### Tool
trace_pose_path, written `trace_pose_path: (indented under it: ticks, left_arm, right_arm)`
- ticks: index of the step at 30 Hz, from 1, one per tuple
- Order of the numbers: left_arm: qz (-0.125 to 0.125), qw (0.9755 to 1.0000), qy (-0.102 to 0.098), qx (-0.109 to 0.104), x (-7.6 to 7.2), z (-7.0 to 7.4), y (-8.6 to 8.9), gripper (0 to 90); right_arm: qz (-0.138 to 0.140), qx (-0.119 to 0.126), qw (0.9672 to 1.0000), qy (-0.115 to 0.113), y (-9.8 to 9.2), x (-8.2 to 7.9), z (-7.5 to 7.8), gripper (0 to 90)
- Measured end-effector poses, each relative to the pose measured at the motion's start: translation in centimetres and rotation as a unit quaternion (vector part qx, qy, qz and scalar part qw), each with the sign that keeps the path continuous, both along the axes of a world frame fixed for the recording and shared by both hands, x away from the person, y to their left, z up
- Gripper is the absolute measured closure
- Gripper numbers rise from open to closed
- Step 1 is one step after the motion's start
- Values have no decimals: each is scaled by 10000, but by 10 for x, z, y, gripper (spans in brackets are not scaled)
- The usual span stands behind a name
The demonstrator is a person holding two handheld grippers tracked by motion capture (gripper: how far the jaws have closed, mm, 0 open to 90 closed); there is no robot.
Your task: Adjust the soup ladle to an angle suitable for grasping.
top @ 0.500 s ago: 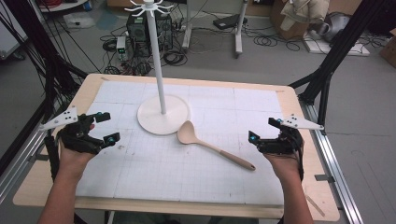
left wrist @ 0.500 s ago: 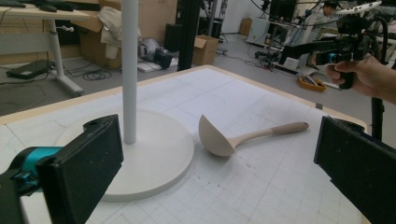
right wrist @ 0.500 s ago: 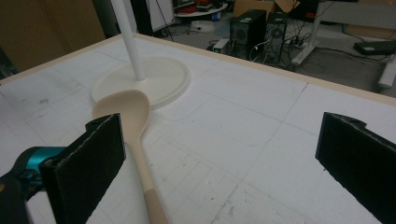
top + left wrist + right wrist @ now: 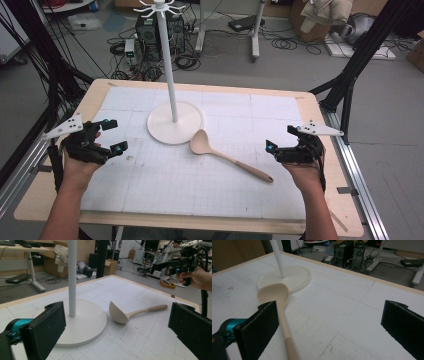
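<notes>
A beige wooden spoon (image 4: pixel 230 159) lies on the white gridded mat, its bowl next to the round base of a white hook stand (image 4: pixel 175 122). My left gripper (image 4: pixel 114 135) hovers open at the mat's left side, with nothing between its jaws. My right gripper (image 4: pixel 281 139) is open at the right, just past the end of the spoon's handle. In the left gripper view the spoon (image 4: pixel 125 315) and the stand base (image 4: pixel 85 322) lie ahead between the wide jaws. In the right gripper view the spoon (image 4: pixel 279 305) runs beside the left jaw, apart from it.
The mat covers a wooden table (image 4: pixel 330 165) framed by black struts (image 4: pixel 350 75). The stand's tall pole (image 4: pixel 167 65) rises mid-table with hooks at the top. Cables, a computer tower (image 4: pixel 150 30) and boxes sit on the floor beyond the far edge.
</notes>
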State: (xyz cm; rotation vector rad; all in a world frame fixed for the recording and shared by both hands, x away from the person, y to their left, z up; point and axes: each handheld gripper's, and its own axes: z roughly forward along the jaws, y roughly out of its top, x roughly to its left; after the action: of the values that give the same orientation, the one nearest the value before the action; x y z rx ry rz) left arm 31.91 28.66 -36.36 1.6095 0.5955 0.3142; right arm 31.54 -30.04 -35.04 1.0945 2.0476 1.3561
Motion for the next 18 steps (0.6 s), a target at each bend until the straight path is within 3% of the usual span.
trace_pose_path:
  ticks: [10,18]
  left_arm:
    - [-32,10000,-10,-34,-3,1,0,17]
    - [-67,10000,-4,-63,-6,1,0,17]
  right_arm:
    - [210,-402,9988,167,24,14,3,1]
    - [530,-822,9938,525,46,29,-6,1]
